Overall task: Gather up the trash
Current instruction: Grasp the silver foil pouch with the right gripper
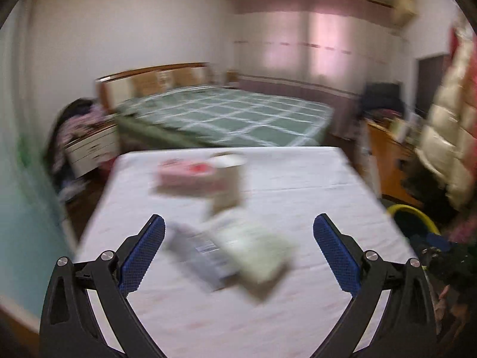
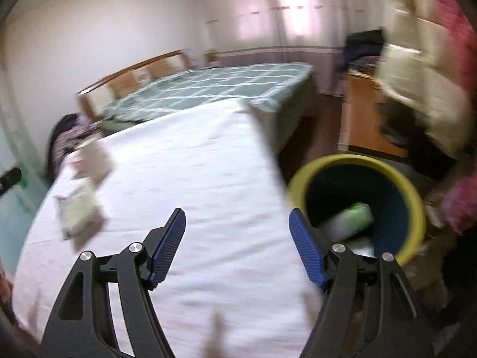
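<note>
Both views are motion-blurred. In the left wrist view my left gripper (image 1: 238,229) is open and empty above a white-covered table (image 1: 313,179). Just past its fingertips lie a grey wrapper (image 1: 202,250) and a pale green packet (image 1: 262,256). Farther back are a pink packet (image 1: 184,176) and a brownish paper item (image 1: 228,185). In the right wrist view my right gripper (image 2: 237,223) is open and empty over the table's right edge (image 2: 208,164). A yellow-rimmed bin (image 2: 414,197) stands right of it, with a green-white piece of trash (image 2: 348,220) inside. Packets (image 2: 80,214) lie at the table's left.
A bed with a green checked cover (image 1: 232,116) stands behind the table. A nightstand with clothes (image 1: 89,146) is at the left. A wooden cabinet (image 2: 363,113) and hanging coats (image 1: 447,125) are at the right. The bin's rim (image 1: 417,211) shows right of the table.
</note>
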Demonstrator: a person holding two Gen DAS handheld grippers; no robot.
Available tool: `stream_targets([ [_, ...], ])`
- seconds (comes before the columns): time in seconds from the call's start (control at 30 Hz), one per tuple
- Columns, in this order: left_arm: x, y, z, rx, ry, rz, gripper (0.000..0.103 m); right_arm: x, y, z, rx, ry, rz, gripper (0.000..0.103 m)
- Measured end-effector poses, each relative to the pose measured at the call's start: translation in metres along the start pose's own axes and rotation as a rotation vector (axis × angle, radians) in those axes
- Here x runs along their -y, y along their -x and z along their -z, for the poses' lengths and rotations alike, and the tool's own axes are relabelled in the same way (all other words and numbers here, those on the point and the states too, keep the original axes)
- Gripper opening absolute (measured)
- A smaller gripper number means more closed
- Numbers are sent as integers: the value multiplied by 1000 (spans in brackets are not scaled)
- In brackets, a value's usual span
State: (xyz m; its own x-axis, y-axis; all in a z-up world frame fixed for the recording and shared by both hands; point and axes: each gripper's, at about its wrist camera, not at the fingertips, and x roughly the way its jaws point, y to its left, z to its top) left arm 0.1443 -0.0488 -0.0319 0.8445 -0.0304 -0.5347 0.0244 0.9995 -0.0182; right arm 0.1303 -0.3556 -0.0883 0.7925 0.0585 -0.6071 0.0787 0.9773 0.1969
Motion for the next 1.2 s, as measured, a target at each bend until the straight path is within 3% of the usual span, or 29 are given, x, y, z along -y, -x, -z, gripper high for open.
stream_targets([
  [0.27,-130,26,37,-28,184,-226,98,-148,-31,4,-83,242,-293,68],
  [0.43,-166,34,50,-21,232,-238,98,-226,-47,10,-139,385,-409,60],
  [0.53,-167,36,53,-19,228,-234,98,-254,-63,14,-180,438,-440,53],
  [0.7,-153,34,51,-9,209,-222,98,-280,-88,26,-248,508,-402,52],
  [1.07,-153,29,60,-31,217,-200,98,-302,-132,21,-284,592,-313,49],
  [1.17,-152,28,61,-37,224,-191,98,-303,-142,20,-310,580,-315,30],
  [1.2,-151,28,62,-38,222,-191,98,-303,-141,19,-312,583,-316,13],
])
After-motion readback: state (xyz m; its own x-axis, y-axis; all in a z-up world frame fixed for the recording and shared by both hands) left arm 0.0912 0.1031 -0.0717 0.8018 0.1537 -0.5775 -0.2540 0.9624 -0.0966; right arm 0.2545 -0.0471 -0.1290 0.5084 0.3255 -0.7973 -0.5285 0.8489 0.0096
